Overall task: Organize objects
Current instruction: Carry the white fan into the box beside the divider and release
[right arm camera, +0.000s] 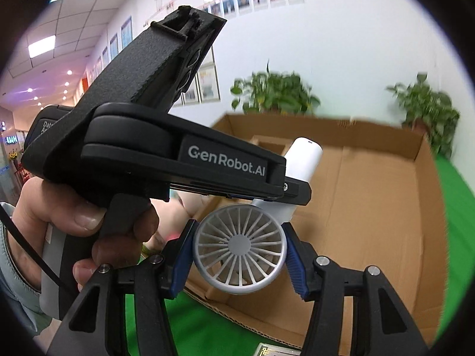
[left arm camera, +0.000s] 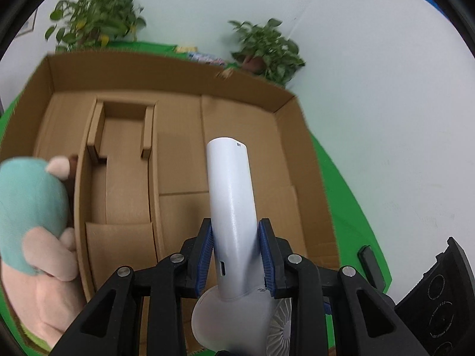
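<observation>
A white hand-held fan is gripped by both tools above an open cardboard box. My left gripper is shut on the fan's handle, blue pads pressing both sides, and the handle points away over the box floor. My right gripper is shut on the round grilled fan head. The handle's end sticks out past the left tool's black housing, which a hand holds. A teal and pink plush toy sits in the box's left compartment.
Cardboard dividers split the box into compartments, and the right part is bare floor. The box rests on a green cloth. Two potted plants stand behind it against a white wall.
</observation>
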